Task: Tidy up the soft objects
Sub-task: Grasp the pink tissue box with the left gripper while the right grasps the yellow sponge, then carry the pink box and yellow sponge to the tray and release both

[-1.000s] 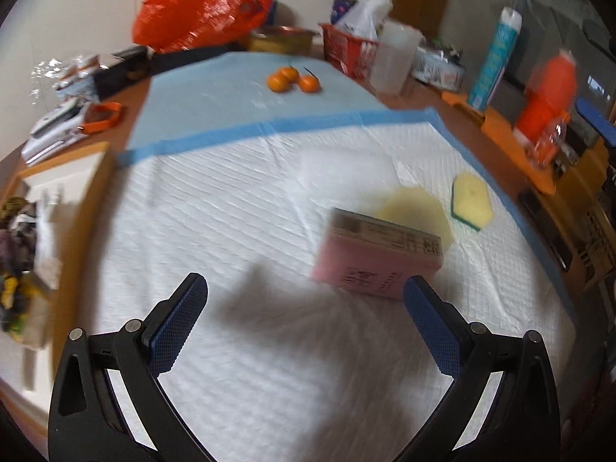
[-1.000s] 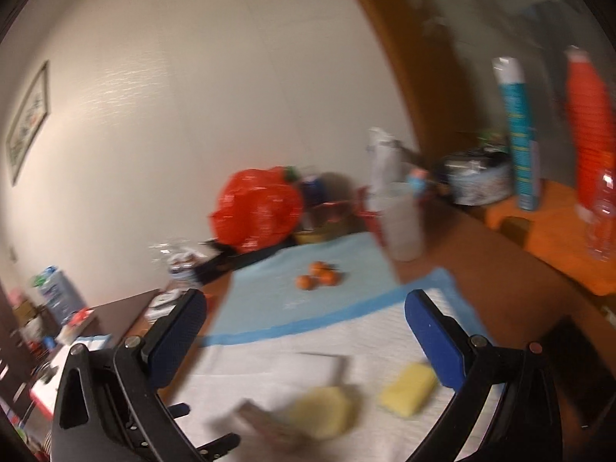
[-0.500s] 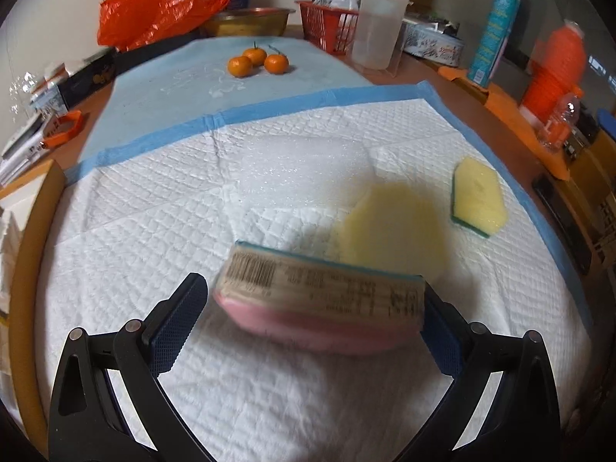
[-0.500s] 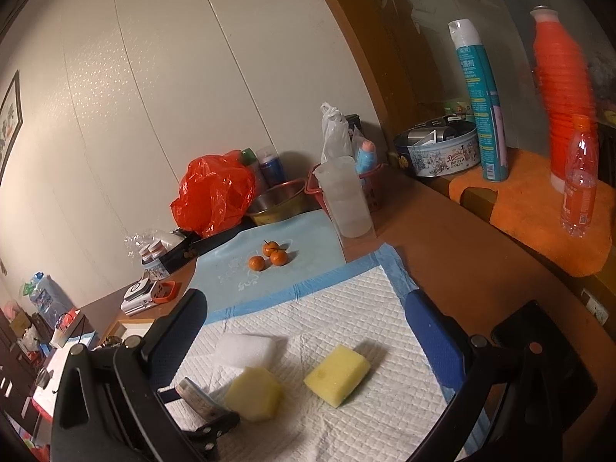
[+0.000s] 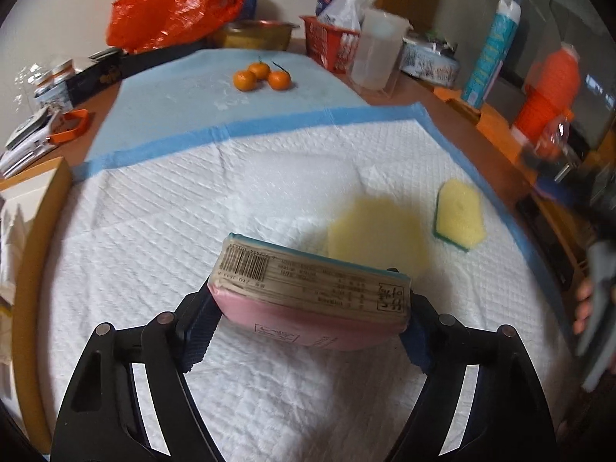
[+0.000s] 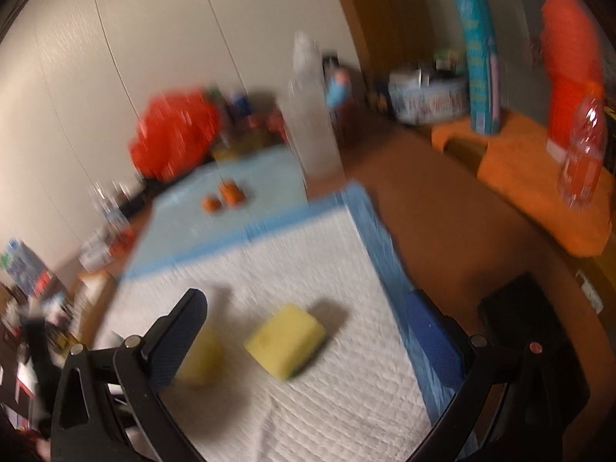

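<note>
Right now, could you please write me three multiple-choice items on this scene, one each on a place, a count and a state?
1. Where does the green-backed yellow sponge lie?
A. on the white quilted pad
B. in the red basket
C. on the orange cloth

2. How many small oranges sit on the light blue sheet?
A. two
B. three
C. five

3. What is the left gripper doing?
A. standing open over bare pad
B. clamping the pink packet
C. holding an orange

Answers: 1 A, the sponge rests on the quilted pad near its blue edge. 2 B, three oranges are clustered together in the left wrist view. 3 B, its jaws have just been closing and both pads press the packet's ends.
</note>
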`<act>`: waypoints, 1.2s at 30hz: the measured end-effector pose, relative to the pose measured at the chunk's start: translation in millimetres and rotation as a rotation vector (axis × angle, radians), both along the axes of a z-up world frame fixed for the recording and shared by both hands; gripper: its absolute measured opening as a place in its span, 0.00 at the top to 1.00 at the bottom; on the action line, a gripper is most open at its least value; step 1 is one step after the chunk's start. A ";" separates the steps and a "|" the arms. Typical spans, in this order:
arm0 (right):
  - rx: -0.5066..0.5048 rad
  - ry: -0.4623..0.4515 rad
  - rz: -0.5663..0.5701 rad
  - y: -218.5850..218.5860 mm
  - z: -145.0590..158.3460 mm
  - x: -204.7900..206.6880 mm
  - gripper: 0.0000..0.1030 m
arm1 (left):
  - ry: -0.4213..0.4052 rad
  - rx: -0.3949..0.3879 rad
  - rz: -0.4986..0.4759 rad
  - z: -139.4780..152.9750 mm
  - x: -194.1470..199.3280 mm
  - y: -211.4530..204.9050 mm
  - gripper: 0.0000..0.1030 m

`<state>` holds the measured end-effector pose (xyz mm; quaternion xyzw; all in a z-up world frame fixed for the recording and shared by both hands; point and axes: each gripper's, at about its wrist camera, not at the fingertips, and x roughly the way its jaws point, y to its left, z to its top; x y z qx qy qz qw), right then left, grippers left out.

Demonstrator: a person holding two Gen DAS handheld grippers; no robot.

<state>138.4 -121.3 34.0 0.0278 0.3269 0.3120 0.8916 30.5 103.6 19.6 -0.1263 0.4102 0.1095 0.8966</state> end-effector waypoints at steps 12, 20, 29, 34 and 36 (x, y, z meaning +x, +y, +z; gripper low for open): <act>-0.275 0.084 0.027 60.1 -47.9 6.0 0.01 | -0.061 0.012 0.098 30.1 -42.8 23.2 0.22; -0.296 0.068 0.081 72.1 -54.3 -0.8 0.47 | -0.081 0.026 0.124 41.0 -57.3 28.4 0.22; -0.047 -0.023 0.123 45.0 10.6 -34.5 0.51 | -0.149 0.066 0.133 78.0 -70.0 26.7 0.22; 0.106 -0.171 0.208 44.4 73.5 -82.0 0.50 | -0.195 0.148 0.191 122.6 -90.9 34.9 0.22; 0.159 -0.219 0.250 47.1 95.8 -101.7 0.50 | -0.212 0.173 0.232 137.6 -103.8 39.4 0.22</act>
